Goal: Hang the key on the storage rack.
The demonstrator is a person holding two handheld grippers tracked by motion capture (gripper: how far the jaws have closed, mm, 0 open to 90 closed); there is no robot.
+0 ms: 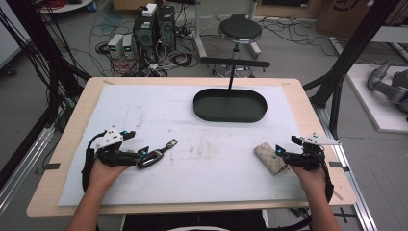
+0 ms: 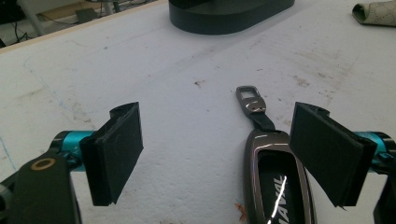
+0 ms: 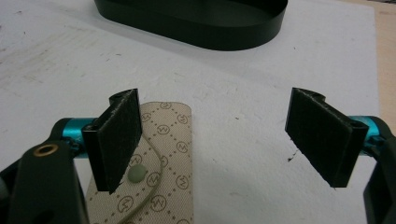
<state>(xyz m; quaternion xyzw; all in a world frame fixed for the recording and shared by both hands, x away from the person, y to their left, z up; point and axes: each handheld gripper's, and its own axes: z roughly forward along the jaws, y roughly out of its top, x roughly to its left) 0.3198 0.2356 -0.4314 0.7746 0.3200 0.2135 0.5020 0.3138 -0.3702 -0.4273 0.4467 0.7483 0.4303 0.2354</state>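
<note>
On white mat | left tongs wide apart, beside key fob | right tongs wide apart, empty

Glossy dark key fob lying flat at left, beige patterned pouch at right, black oval tray behind

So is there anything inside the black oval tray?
The high view shows the black oval tray with a bare dark floor, nothing inside. In both gripper views its near wall hides the interior.
</note>
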